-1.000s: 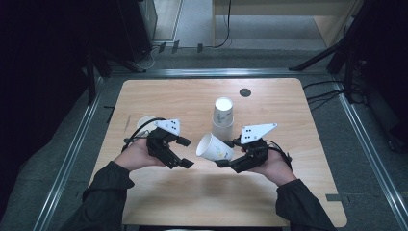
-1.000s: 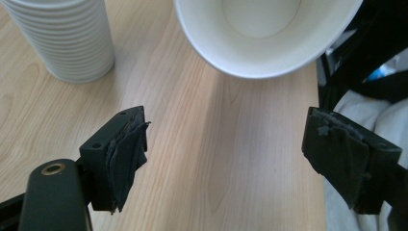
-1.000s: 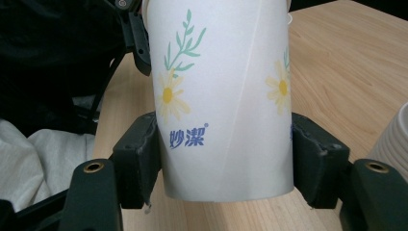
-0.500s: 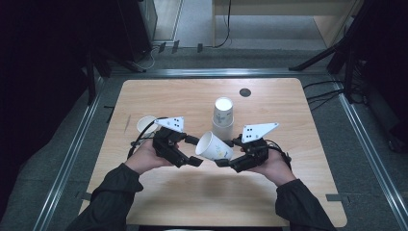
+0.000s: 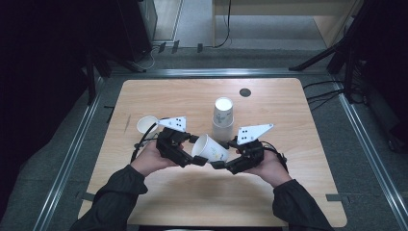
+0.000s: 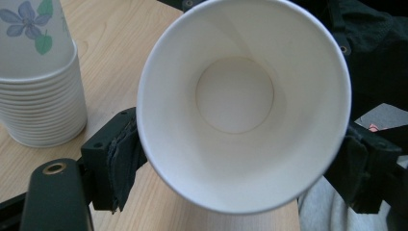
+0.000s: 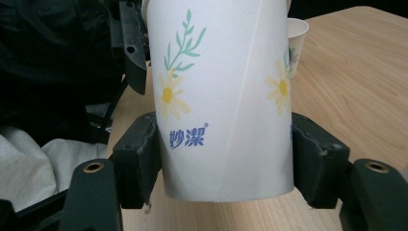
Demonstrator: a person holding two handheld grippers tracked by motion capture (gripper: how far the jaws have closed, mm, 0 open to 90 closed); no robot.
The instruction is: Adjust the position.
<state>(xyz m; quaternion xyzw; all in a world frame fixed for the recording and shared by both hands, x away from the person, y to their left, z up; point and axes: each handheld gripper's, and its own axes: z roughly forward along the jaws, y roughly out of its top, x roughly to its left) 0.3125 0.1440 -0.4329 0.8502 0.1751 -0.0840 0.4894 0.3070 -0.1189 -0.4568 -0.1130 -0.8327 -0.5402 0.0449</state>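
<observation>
flowered paper cup (image 7: 226, 106) clamped near its base in right gripper (image 5: 219, 162), rim cut off above. left gripper (image 5: 198, 160) jaws just closing about that rim, contact hard to tell. cup stack (image 6: 36, 82) cropped at frame edge.

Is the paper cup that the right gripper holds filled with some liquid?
No. In the left gripper view the paper cup faces the camera, and its bare white bottom is dry.

A stack of paper cups (image 5: 223, 119) stands upright on the wooden table (image 5: 288, 187), mouth down, past its centre; in the left gripper view it bears a blue flower print (image 6: 41, 77). A single white cup (image 5: 146, 123) sits near the table's left edge. A dark round grommet (image 5: 245, 92) lies near the far edge. Grey floor (image 5: 370, 159) and cables (image 5: 322, 94) surround the table.
</observation>
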